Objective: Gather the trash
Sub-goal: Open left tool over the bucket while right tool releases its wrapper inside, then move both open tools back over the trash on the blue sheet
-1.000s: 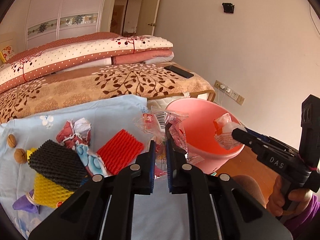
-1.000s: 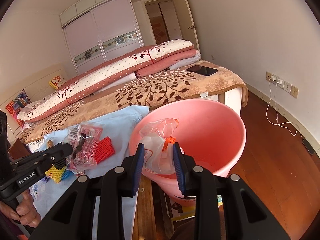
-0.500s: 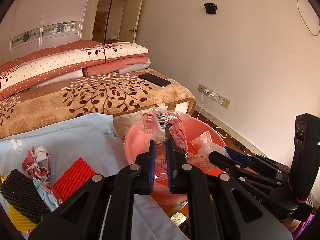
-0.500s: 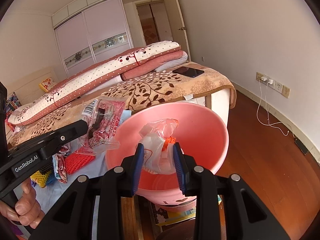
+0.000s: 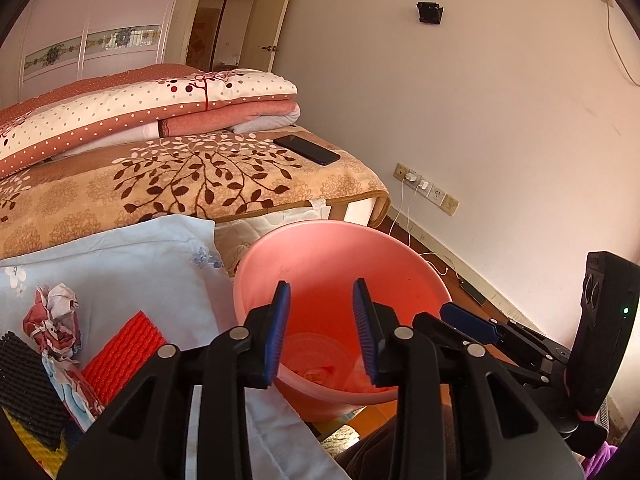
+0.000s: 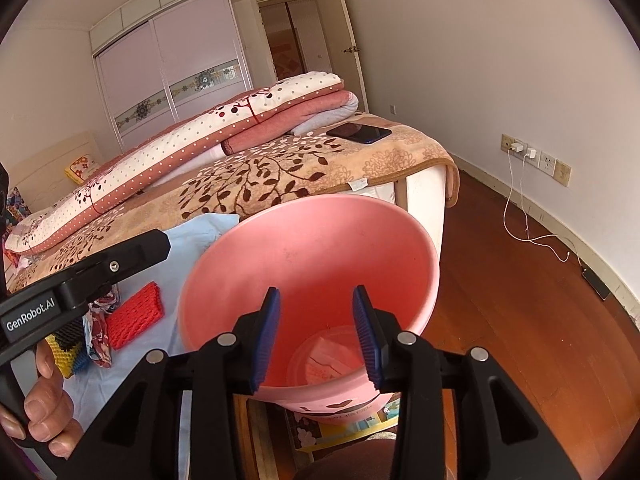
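A pink bin (image 5: 320, 248) (image 6: 304, 232) stands beside the bed. My left gripper (image 5: 321, 328) is open and empty over the bin's mouth. My right gripper (image 6: 314, 328) is open and empty over the same bin. Wrappers (image 6: 334, 356) lie at the bin's bottom. On the light blue cloth (image 5: 132, 256) lie a red foam net (image 5: 124, 350) (image 6: 134, 316), a crumpled red and white wrapper (image 5: 52, 320), a black foam net (image 5: 24, 380) and a yellow foam net (image 6: 66, 354).
A bed with a leaf-patterned blanket (image 5: 192, 176) and folded quilts (image 5: 140, 108) lies behind. A black phone (image 5: 306, 150) rests on it. Wall sockets with a white cable (image 6: 528, 156) are on the right wall. The floor (image 6: 520, 300) is wood.
Both grippers opened over the bin. The red snack wrapper left my left gripper and the clear plastic bag left my right gripper; both dropped into the bin.
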Demonstrator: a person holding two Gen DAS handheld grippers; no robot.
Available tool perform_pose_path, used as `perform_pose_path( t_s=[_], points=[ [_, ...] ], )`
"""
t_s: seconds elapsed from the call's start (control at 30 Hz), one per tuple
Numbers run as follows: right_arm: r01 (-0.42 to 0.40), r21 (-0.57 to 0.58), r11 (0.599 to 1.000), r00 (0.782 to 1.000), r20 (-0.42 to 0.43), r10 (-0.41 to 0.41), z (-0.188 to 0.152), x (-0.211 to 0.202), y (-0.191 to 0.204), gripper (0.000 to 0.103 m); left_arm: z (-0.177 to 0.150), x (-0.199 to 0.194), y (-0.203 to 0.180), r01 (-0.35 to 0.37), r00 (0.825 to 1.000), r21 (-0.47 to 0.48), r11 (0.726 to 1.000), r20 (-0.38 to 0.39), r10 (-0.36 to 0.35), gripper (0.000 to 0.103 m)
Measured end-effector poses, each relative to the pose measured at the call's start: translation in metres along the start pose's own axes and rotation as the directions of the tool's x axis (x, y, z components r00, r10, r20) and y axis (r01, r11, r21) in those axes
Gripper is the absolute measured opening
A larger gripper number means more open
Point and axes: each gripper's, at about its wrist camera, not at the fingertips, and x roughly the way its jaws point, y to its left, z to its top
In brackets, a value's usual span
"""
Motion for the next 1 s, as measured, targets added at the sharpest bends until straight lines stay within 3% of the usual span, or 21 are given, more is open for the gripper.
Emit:
perform_pose_path(
  t_s=[0.33, 0.67, 1.0],
  points=[
    [-0.046, -0.004, 0.999, 0.999, 0.024, 0.046, 0.000, -0.025, 0.022, 0.045, -0.007, -0.027, 0.009, -0.025, 1.000, -0.018, 1.000, 0.004, 0.025, 0.033],
    [-0.131, -0.032, 0.991, 0.991, 0.006, 0.131, -0.014, -0.049, 0.071, 0.051, -0.030, -0.072, 0.031, -0.120, 0.993, -0.021, 0.993, 0.012, 0.120, 0.033],
    [-0.199, -0.041, 0.979, 0.978, -0.069, 0.196, -0.041, -0.056, 0.118, 0.051, -0.069, -0.115, 0.070, -0.224, 0.974, -0.094, 0.970, -0.046, 0.221, 0.033]
  ],
)
